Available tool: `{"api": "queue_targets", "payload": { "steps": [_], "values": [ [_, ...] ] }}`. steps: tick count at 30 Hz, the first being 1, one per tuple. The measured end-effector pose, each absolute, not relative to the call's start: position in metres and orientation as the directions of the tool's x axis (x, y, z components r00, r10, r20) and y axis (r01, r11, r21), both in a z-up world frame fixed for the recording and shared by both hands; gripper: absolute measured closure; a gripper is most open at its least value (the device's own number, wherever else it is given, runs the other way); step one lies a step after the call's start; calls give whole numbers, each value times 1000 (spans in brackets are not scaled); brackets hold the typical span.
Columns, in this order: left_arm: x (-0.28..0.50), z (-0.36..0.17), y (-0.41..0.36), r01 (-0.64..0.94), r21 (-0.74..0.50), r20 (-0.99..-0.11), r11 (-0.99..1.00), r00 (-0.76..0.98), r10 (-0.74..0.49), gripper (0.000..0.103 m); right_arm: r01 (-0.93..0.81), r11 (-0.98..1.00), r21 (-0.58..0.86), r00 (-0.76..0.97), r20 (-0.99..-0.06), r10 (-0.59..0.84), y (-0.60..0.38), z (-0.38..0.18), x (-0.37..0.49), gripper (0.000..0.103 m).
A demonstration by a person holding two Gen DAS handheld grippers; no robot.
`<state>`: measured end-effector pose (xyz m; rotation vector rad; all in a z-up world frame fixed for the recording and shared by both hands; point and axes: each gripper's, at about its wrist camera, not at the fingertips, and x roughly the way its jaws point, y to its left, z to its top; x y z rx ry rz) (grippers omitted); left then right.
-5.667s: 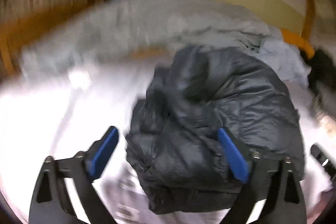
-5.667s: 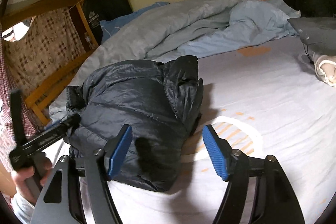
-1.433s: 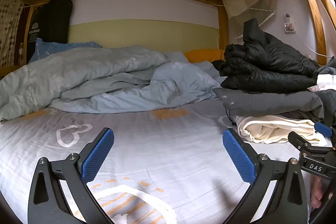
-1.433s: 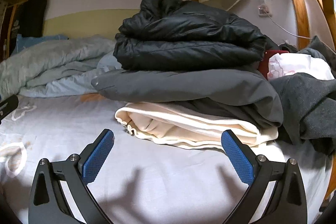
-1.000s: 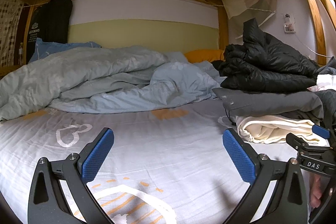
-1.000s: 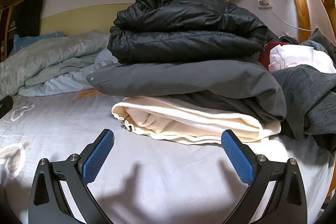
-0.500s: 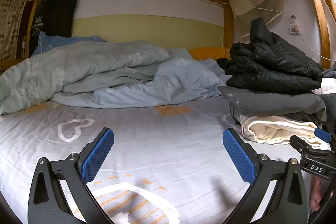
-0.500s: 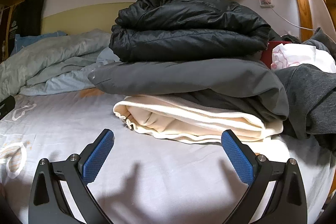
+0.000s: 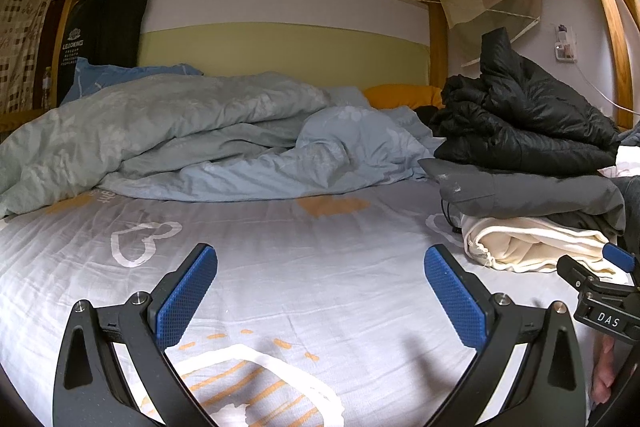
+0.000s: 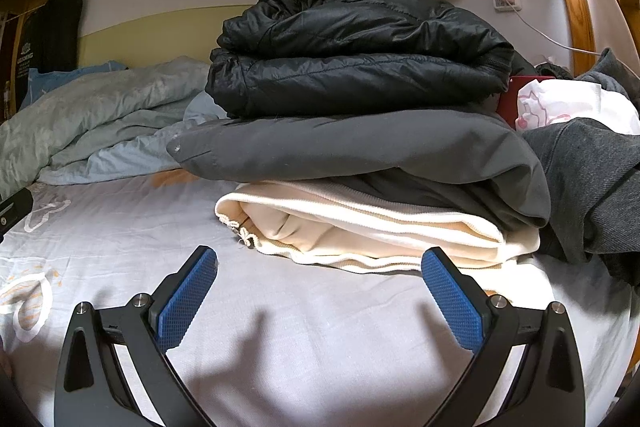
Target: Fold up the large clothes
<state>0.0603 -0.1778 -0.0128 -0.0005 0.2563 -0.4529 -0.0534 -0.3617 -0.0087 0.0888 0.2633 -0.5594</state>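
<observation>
Stack [image 10: 360, 147] sits far right on the bed [image 9: 300, 267]: black jacket [image 10: 352, 59] on top, grey coat [image 10: 340, 151] under it, cream garment [image 10: 360, 231] at the bottom. Left gripper [image 9: 320, 291] and right gripper [image 10: 316, 291] both gape wide and empty above bare sheet. Looks like a pause between garments; next comes picking one from the dark heap [image 10: 592, 179] at right, which is cut off by the frame.

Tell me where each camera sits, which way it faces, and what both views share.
Left wrist: low over the bed sheet, facing the rumpled duvet; open left gripper, part of the right gripper.
Right wrist: low, facing the folded stack; open right gripper.
Shared: black puffer jacket, grey garment, cream garment.
</observation>
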Motion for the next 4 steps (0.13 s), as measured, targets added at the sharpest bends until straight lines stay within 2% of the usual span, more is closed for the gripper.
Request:
{"api": "queue_targets", "payload": {
  "steps": [4],
  "values": [
    [60, -14, -173, 422, -61, -239, 904, 874, -424, 0, 536, 844, 13, 814, -273, -513, -361, -9, -54, 0]
  ]
}}
